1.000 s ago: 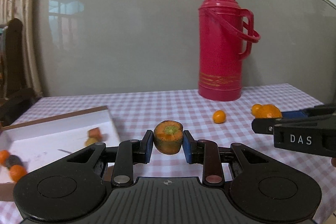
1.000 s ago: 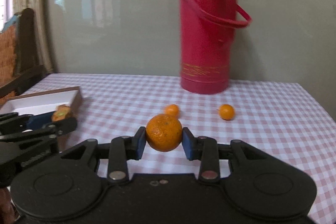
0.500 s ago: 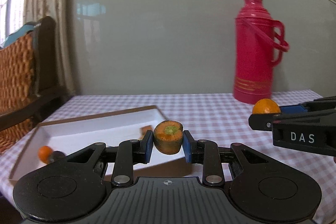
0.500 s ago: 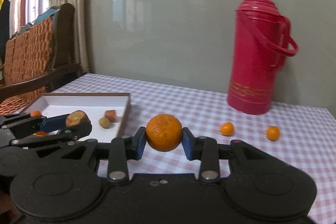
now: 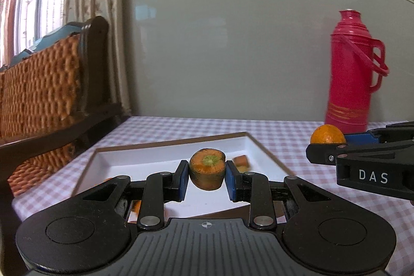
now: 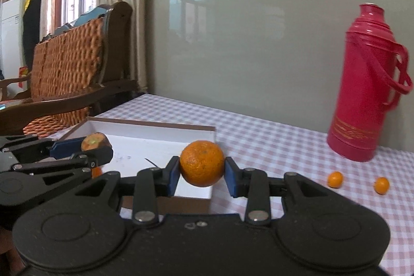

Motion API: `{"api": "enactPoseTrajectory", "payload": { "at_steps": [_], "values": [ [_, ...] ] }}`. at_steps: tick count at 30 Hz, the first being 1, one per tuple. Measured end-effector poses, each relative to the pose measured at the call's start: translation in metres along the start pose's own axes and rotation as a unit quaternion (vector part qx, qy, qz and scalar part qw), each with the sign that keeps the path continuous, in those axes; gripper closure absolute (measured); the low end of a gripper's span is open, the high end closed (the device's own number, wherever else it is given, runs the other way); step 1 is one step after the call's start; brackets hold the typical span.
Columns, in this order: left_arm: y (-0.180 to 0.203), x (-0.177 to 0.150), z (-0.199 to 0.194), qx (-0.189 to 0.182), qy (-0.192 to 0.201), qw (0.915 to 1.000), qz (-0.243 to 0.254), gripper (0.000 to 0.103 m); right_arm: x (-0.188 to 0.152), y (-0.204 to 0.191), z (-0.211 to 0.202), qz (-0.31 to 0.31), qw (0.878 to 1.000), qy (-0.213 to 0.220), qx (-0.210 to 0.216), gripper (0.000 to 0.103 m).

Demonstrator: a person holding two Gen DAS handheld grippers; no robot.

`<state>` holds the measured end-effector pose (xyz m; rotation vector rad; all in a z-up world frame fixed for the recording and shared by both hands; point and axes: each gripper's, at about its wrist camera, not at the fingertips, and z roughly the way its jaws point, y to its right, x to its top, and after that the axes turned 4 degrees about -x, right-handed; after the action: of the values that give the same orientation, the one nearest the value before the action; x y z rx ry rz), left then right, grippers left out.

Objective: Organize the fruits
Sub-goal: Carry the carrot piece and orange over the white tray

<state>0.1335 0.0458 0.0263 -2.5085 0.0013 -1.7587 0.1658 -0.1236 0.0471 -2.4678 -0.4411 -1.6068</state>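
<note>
My left gripper [image 5: 207,179] is shut on a cut carrot stub [image 5: 207,168], its orange face with a green core turned up, above the near part of the white box [image 5: 124,164]. My right gripper [image 6: 201,173] is shut on a round orange [image 6: 201,163], held over the box's right front corner [image 6: 207,194]. Each gripper shows in the other's view: the right one with the orange [image 5: 328,135] at the right edge, the left one with the carrot stub [image 6: 94,141] at the left. Small fruit pieces [image 5: 240,162] lie inside the box.
A red thermos [image 6: 367,84] stands at the back right of the pink checked tablecloth [image 6: 271,139]. Two small oranges [image 6: 335,179] [image 6: 382,185] lie in front of it. A wicker chair [image 6: 69,69] stands beyond the table's left edge, by a curtained window.
Both grippers have swung left with their loads, from the table's middle to over the white box. The thermos has slid to the right of both views and the chair has come in.
</note>
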Motion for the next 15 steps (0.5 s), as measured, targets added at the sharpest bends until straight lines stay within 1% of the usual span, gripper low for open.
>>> {"api": "enactPoseTrajectory", "payload": {
  "at_steps": [10, 15],
  "values": [
    [-0.038, -0.003, -0.001, 0.036, -0.002, 0.9993, -0.008, 0.073, 0.01, -0.034, 0.012, -0.012, 1.0, 0.009, 0.026, 0.075],
    [-0.055, 0.0, 0.005, 0.049, -0.003, 0.9987, -0.013, 0.073, 0.019, -0.048, 0.023, -0.013, 0.999, 0.011, 0.034, 0.075]
  ]
}}
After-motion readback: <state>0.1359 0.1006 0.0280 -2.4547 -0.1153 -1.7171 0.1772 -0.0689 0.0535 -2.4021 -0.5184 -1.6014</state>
